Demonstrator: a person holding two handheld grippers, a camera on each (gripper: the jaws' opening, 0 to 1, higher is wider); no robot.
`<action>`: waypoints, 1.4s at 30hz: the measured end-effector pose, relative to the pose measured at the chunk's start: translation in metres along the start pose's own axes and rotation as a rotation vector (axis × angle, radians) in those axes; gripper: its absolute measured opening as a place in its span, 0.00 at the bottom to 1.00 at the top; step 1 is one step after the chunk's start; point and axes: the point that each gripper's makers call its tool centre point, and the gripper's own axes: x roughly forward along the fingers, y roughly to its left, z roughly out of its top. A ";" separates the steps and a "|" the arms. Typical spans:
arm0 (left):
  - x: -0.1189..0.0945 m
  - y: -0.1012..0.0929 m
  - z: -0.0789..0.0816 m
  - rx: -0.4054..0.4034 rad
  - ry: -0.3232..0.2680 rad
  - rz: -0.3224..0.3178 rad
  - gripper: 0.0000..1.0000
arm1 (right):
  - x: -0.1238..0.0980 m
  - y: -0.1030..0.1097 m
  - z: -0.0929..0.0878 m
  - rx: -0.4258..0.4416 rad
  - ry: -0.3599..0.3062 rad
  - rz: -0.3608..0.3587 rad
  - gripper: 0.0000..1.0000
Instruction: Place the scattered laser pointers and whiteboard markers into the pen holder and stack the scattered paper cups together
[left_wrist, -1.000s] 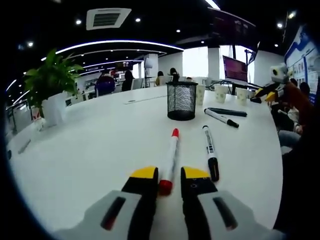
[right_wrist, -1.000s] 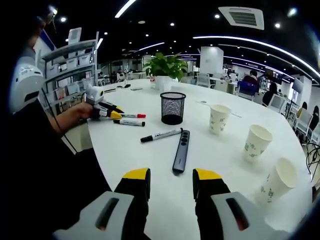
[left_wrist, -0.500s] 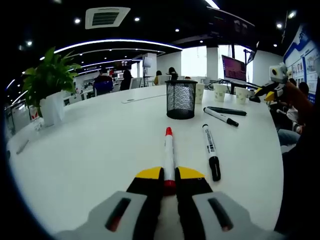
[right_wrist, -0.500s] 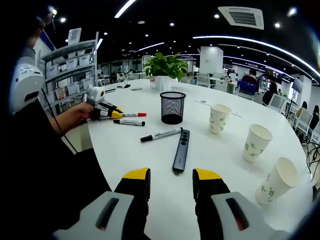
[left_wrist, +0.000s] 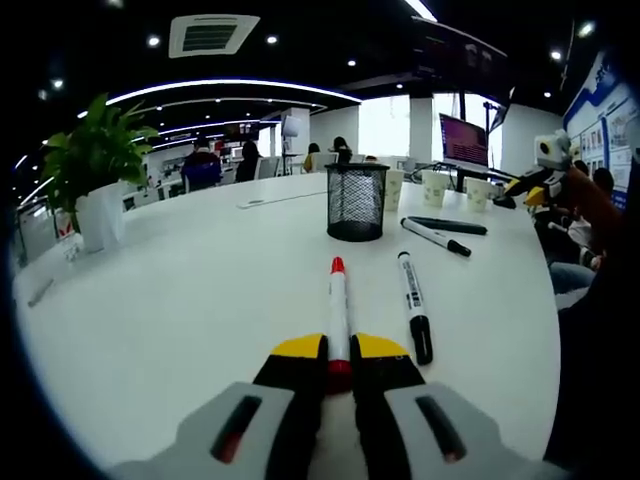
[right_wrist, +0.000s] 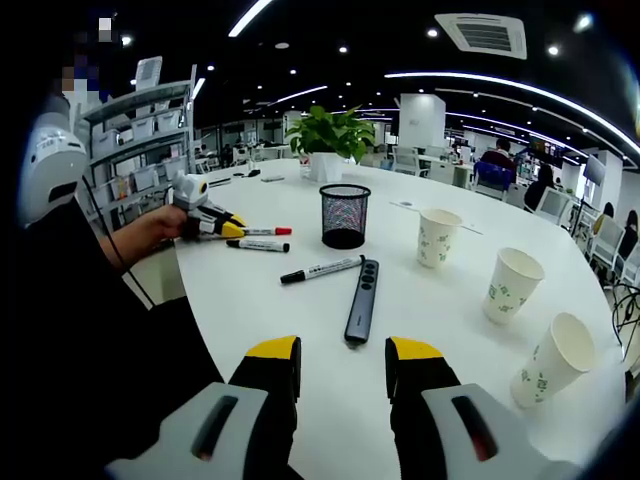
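My left gripper (left_wrist: 339, 352) is shut on the red-capped whiteboard marker (left_wrist: 338, 305), which points toward the black mesh pen holder (left_wrist: 356, 201). A black marker (left_wrist: 411, 310) lies just right of it; another black marker (left_wrist: 434, 237) and a dark laser pointer (left_wrist: 446, 226) lie beyond. In the right gripper view, my right gripper (right_wrist: 342, 362) stands open over the table just short of the laser pointer (right_wrist: 362, 302), with a black marker (right_wrist: 322, 270) beside it. The left gripper (right_wrist: 215, 226) holds the red marker (right_wrist: 266, 231) at the left. Three paper cups (right_wrist: 438, 237) (right_wrist: 511, 284) (right_wrist: 553, 361) stand upright at the right.
The round white table (right_wrist: 420, 340) carries a potted plant (right_wrist: 326, 140) behind the pen holder (right_wrist: 345, 216). The person's dark sleeve (right_wrist: 90, 330) fills the left. Shelves (right_wrist: 140, 130) stand at the back left; desks and seated people lie beyond.
My left gripper's jaws have closed on the red marker's near end, and the marker has straightened between them. The right gripper has stayed still and open.
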 end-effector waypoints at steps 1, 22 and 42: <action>0.000 0.000 0.000 -0.002 -0.001 -0.002 0.13 | 0.000 0.000 0.000 0.000 0.000 0.000 0.37; -0.006 -0.004 0.012 -0.063 -0.057 -0.039 0.13 | -0.002 0.002 0.005 -0.013 -0.003 0.001 0.37; -0.011 -0.008 0.029 -0.063 -0.102 -0.045 0.13 | -0.002 0.002 0.006 -0.010 -0.007 0.001 0.37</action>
